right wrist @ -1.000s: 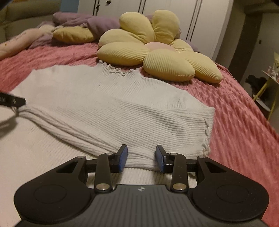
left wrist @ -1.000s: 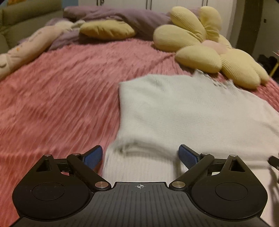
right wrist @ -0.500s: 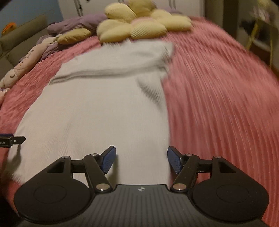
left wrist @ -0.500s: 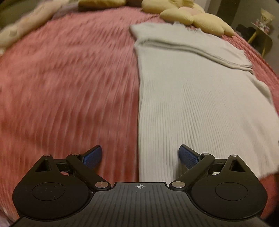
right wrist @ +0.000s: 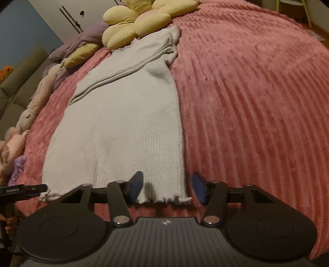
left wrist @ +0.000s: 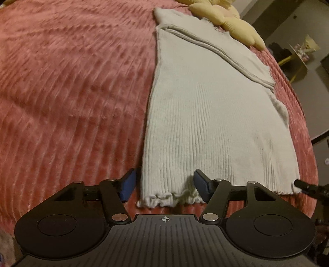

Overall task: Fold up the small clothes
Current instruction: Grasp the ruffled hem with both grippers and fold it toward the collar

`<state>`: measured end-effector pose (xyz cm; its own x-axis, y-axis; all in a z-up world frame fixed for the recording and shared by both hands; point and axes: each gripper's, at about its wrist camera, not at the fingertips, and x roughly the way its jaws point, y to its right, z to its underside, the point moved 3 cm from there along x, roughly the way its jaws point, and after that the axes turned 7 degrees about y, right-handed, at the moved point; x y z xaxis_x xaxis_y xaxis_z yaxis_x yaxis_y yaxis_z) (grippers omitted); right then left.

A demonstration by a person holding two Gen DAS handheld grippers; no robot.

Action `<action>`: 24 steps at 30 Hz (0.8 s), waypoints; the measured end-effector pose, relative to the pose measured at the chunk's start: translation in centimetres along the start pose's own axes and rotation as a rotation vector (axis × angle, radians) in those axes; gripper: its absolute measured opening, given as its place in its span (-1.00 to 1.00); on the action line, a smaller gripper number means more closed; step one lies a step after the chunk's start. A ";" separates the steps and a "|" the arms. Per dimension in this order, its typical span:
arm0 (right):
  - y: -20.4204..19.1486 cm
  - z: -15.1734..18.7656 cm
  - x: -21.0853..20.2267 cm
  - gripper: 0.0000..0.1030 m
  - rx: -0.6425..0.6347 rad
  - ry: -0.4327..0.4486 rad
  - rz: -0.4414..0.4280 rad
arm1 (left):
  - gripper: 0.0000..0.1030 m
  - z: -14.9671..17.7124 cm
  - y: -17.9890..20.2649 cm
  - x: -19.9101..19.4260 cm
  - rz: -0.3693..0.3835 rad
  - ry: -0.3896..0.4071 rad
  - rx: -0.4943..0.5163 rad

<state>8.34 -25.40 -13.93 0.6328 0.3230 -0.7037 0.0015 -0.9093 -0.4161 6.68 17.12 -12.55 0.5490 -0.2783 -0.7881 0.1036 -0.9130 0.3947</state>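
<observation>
A white ribbed knit garment [left wrist: 205, 123] [right wrist: 123, 133] lies flat on the pink bedspread [left wrist: 72, 92] [right wrist: 257, 102], its sleeves folded across the chest at the far end. My left gripper [left wrist: 165, 185] straddles the near left corner of the frilled hem. Its jaws are closing, with the hem between the blue pads, which stand apart from the cloth. My right gripper [right wrist: 167, 189] straddles the near right hem corner in the same way, jaws closing and pads not pressing. Each gripper's tip shows at the edge of the other's view.
A yellow flower-shaped pillow [left wrist: 232, 18] [right wrist: 139, 20] lies just beyond the garment's neckline. A purple blanket [right wrist: 82, 41] and a pale plush toy [right wrist: 26, 115] line the bed's left side, by a sofa [right wrist: 16, 82]. A yellow stool [left wrist: 298, 57] stands off the right side.
Both grippers have drawn back from the folded sleeves to the near hem and tilted down. The left jaws have narrowed around the left corner, the right jaws around the right corner.
</observation>
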 end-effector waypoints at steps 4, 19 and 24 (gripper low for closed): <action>-0.1 -0.2 0.2 -0.49 -0.019 -0.013 -0.007 | -0.37 -0.4 -0.7 -0.1 0.053 -0.030 -0.057; 0.3 -0.5 1.8 -0.73 0.099 -0.107 -0.158 | -0.75 -1.4 0.6 1.1 0.171 -0.086 -0.050; -0.1 -2.2 1.8 -0.82 0.142 -0.094 -0.227 | -0.76 -5.6 2.2 -1.0 0.258 0.041 -0.069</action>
<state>11.17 -25.34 -13.85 0.5537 0.5436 -0.6308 0.0223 -0.7669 -0.6414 11.04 17.10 -8.24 0.5978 -0.4853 -0.6380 0.0118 -0.7905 0.6124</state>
